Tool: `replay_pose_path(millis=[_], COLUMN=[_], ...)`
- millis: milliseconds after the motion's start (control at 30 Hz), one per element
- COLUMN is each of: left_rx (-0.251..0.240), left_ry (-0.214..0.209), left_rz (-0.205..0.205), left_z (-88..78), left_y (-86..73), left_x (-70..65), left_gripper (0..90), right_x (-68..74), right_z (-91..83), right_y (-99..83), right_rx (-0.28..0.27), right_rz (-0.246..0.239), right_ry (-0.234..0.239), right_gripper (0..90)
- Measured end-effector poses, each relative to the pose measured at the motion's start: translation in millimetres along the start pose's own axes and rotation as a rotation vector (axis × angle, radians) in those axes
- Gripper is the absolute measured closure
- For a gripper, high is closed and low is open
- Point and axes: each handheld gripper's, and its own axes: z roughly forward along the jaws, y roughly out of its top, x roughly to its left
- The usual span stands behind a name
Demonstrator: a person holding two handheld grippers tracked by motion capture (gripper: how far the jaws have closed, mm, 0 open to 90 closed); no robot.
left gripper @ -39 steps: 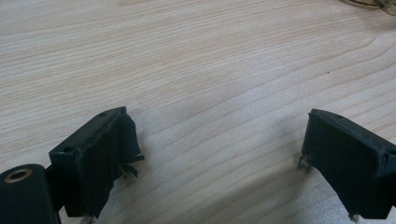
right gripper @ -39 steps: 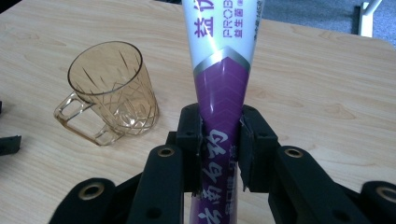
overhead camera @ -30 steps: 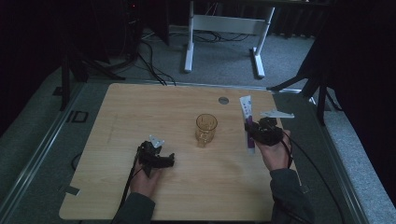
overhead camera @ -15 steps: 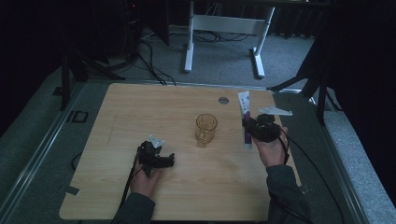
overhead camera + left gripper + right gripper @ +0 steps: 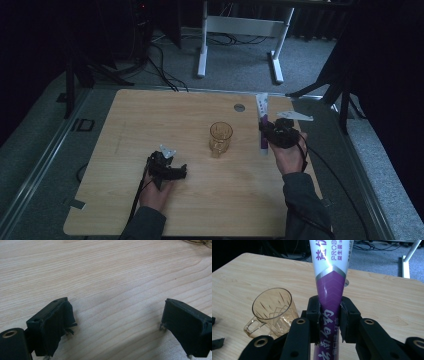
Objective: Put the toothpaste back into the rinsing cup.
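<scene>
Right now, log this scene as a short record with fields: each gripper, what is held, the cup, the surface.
right gripper: shut on the toothpaste tube, to the right of the cup in the high view
toothpaste tube: purple and white, clamped around its purple part
left gripper: open, nothing between its jaws, low over bare wood
cup: amber glass mug with a handle, upright, empty, near the table's middle
table: light wood

One amber glass mug (image 5: 220, 137), one purple-and-white toothpaste tube (image 5: 262, 120), one round metal disc (image 5: 239, 107) and two grippers are sitting at one wooden table (image 5: 150, 115).
</scene>
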Motion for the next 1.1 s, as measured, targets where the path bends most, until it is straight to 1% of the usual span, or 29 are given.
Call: replay_pose_path(millis=[167,500,733,833,900,933,1100], left_rx=[0.0,0.001,0.001,0.001,0.001,0.001,0.001], left_ry=[0.0,0.0,-0.001,-0.001,-0.001,-0.001,0.0], left_rz=[-0.001,0.002,0.002,0.002,0.002,0.002,0.001], left_z=[0.0,0.2,0.3,0.3,0.3,0.3,0.3], left_y=[0.0,0.2,0.3,0.3,0.3,0.3,0.3], left_x=[0.0,-0.2,-0.5,-0.5,-0.5,-0.5,-0.5], left_gripper=[7.8,7.8,7.8,7.8,7.8,7.8,7.8], right_x=[0.3,3.2,5.3,6.3,6.6,6.5,7.1], right_z=[3.0,7.1,9.8,13.1,13.6,14.8,17.0], right_y=[2.4,7.4,9.3,10.9,11.2,12.2,15.1], right_rx=[-0.018,-0.052,-0.062,-0.074,-0.076,-0.082,-0.093], right_rz=[0.017,0.021,0.01,0.003,0.003,0.011,0.007], right_ry=[0.004,0.01,0.01,0.011,0.009,0.011,0.013], right_gripper=[72.9,72.9,72.9,72.9,72.9,72.9,72.9])
